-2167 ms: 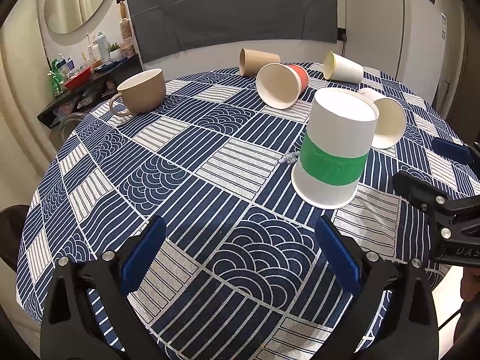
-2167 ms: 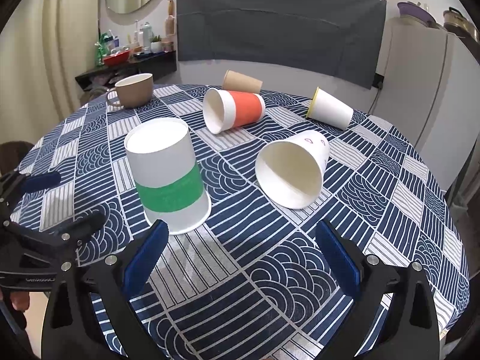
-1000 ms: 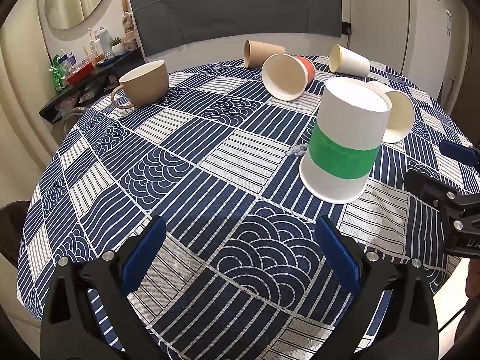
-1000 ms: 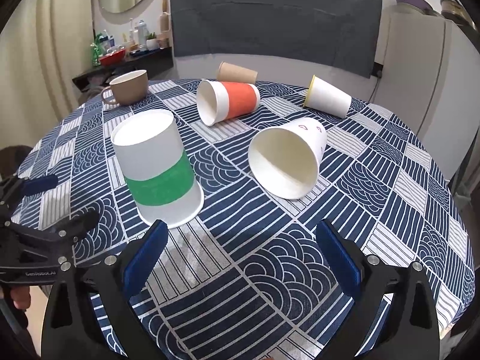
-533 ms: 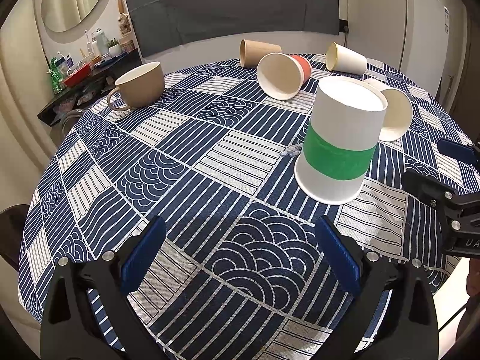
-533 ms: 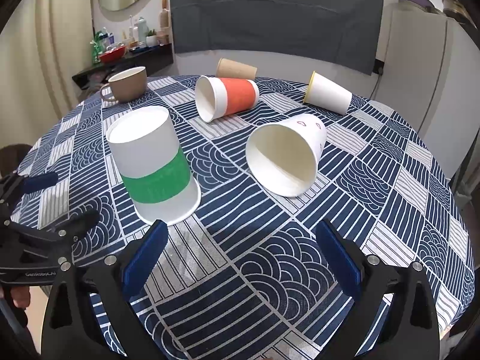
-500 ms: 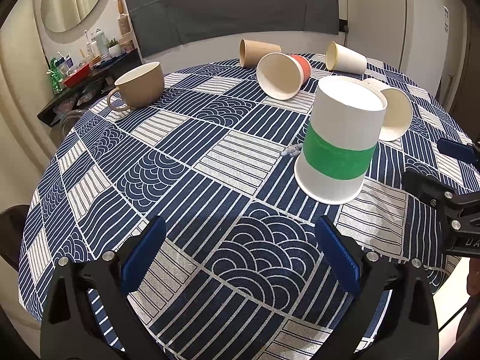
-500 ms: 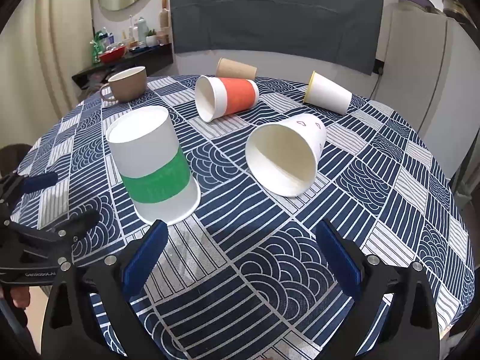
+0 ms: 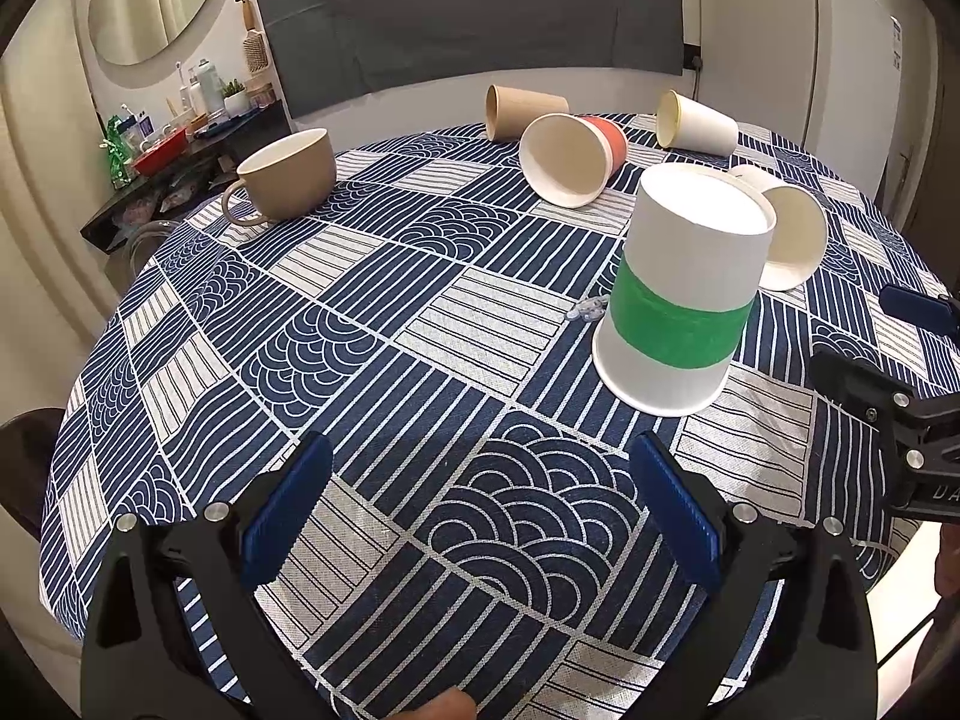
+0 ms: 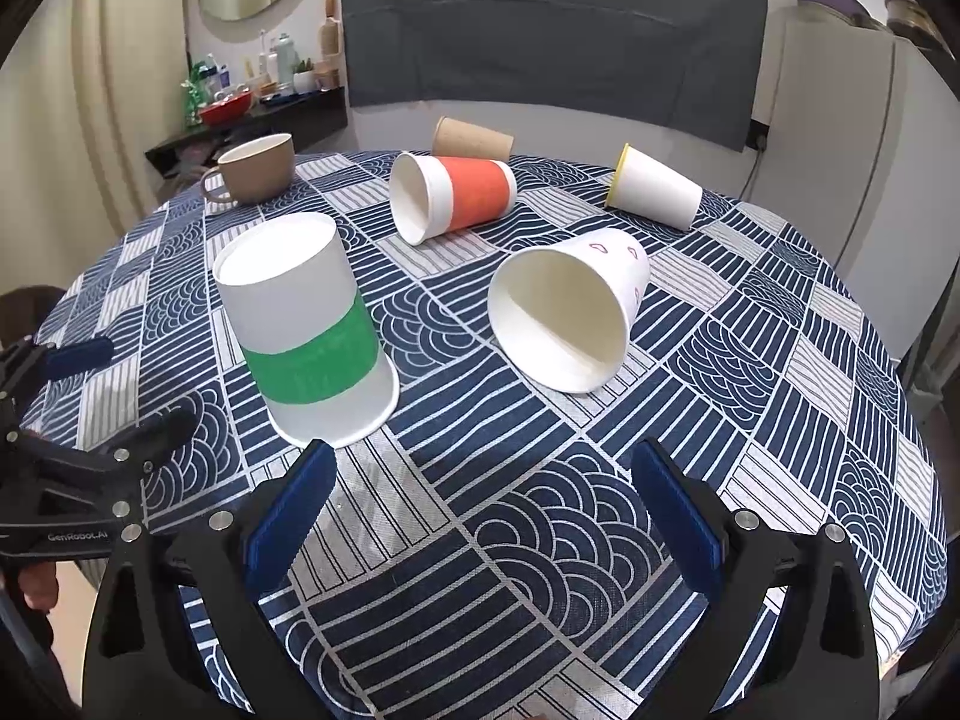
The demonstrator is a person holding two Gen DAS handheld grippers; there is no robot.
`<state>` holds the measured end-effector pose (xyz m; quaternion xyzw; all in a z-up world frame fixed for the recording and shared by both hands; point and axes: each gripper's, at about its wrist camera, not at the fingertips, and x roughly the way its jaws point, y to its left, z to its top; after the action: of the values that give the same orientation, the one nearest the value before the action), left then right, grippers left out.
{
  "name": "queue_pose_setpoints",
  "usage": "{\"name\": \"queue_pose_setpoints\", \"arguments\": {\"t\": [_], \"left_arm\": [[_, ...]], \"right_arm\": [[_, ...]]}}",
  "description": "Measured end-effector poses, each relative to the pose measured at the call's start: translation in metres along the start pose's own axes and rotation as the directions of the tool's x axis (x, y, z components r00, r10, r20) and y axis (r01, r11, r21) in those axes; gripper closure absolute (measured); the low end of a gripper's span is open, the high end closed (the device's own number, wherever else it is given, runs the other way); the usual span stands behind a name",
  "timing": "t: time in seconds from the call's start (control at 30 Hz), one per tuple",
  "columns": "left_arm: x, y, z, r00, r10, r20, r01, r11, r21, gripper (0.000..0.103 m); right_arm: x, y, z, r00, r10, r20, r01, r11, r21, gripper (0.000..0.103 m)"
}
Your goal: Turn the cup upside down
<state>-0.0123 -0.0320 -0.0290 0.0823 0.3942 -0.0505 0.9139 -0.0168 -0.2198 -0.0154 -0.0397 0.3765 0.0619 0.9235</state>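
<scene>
A white paper cup with a green band stands upside down on the patterned tablecloth; it also shows in the right wrist view. My left gripper is open and empty, low over the cloth, to the near left of that cup. My right gripper is open and empty, near the table's front edge, to the near right of the cup. A plain white cup lies on its side with its mouth toward me, ahead of the right gripper. Each gripper shows at the edge of the other's view.
An orange-banded cup, a brown cup and a yellow-rimmed white cup lie on their sides farther back. A tan mug stands upright at the back left. A small clear object lies left of the green-banded cup.
Both grippers have shifted only slightly, so the table sits a little differently in each view. The cups have not moved. Both grippers stay open.
</scene>
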Motion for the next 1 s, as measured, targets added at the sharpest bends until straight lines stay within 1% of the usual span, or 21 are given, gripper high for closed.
{"name": "queue_pose_setpoints", "arguments": {"t": [0.27,0.77,0.93,1.0], "left_arm": [[-0.0006,0.0005,-0.0001,1.000,-0.002,-0.011,0.002,1.000,-0.009,0.006],[0.0004,0.0010,-0.0003,1.000,0.009,-0.008,-0.009,1.000,-0.009,0.006],[0.0016,0.0021,-0.0001,1.000,0.015,-0.008,-0.015,1.000,-0.010,0.006],[0.0021,0.0019,0.0001,1.000,0.012,-0.010,-0.012,1.000,-0.008,0.006]], "right_arm": [[-0.0008,-0.0012,-0.0003,1.000,0.000,0.001,0.000,1.000,0.002,0.008],[-0.0009,-0.0027,-0.0013,1.000,-0.003,-0.002,0.003,1.000,0.003,0.008],[0.0009,-0.0034,-0.0009,1.000,0.022,-0.013,-0.022,1.000,0.015,0.008],[0.0013,-0.0028,-0.0006,1.000,0.013,-0.012,-0.013,1.000,0.011,0.008]]}}
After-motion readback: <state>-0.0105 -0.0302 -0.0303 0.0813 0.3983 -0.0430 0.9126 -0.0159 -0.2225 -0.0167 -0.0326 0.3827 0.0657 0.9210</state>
